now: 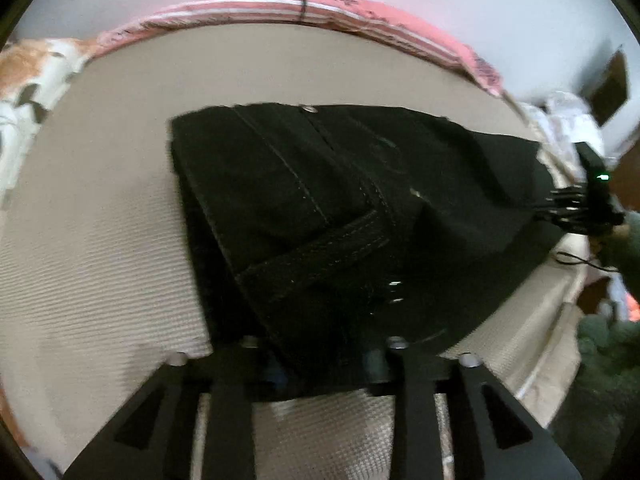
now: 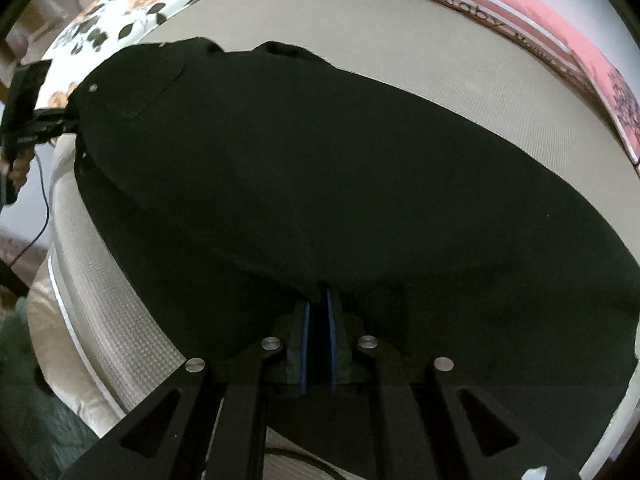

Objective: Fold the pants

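The pink blanket (image 2: pixel 540 8) at the far edge of the beige mattress (image 1: pixel 100 240) is showing the word "Baby" and a second word too curved to read. The black pants (image 1: pixel 320 208) are lying across the mattress, showing pale stitching, a metal button and heavy seams. The left gripper (image 1: pixel 324 364) is clamping their near end, and the right gripper (image 2: pixel 318 300) is pinching dark fabric between its 2 blue-edged fingers (image 2: pixel 306 344).

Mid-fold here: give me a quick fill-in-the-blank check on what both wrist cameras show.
1. The pants are ____ in colour.
2. The right tool is shut on the ____.
3. The pants lie on a ____ mattress.
4. The blanket behind the mattress is ____.

Missing: black; pants; beige; pink
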Demonstrator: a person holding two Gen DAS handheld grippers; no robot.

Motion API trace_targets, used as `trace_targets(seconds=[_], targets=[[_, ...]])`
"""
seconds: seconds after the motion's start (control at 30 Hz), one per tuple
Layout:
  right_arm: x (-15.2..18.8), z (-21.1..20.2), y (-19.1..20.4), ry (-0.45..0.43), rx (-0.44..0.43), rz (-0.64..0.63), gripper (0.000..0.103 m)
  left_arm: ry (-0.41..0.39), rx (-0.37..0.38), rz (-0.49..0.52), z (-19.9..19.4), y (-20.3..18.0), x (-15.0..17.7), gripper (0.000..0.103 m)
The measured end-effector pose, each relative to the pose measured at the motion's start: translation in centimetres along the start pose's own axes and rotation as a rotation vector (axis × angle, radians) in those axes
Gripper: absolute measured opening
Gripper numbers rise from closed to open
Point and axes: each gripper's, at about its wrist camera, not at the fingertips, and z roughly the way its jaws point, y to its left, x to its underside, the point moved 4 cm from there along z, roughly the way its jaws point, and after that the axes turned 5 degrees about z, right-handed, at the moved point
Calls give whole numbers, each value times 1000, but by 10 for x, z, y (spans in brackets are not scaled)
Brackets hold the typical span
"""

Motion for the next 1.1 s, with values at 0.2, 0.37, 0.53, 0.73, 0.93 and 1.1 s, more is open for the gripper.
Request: trace_targets(seconds=[0.2, 0.37, 0.53, 0.73, 0.93, 1.1], targets=[[-2, -2, 7, -26, 23, 44, 22, 19, -138, -30, -19, 3, 11, 72], [3, -26, 13, -95, 38, 107, 45, 1, -159, -98, -42, 6, 34, 73], [18, -49, 7, -137, -33, 230, 45, -78, 49, -423, -57, 13, 48, 73], [39, -39, -28, -130, -179, 526, 47, -132, 196, -615, -39, 2, 42, 73], [49, -18, -51, -146, -261, 743, 47, -119, 233, -785, -14, 20, 42, 72], [42, -9, -60, -185, -279, 826, 47, -126, 207, -812, -6, 29, 42, 51]])
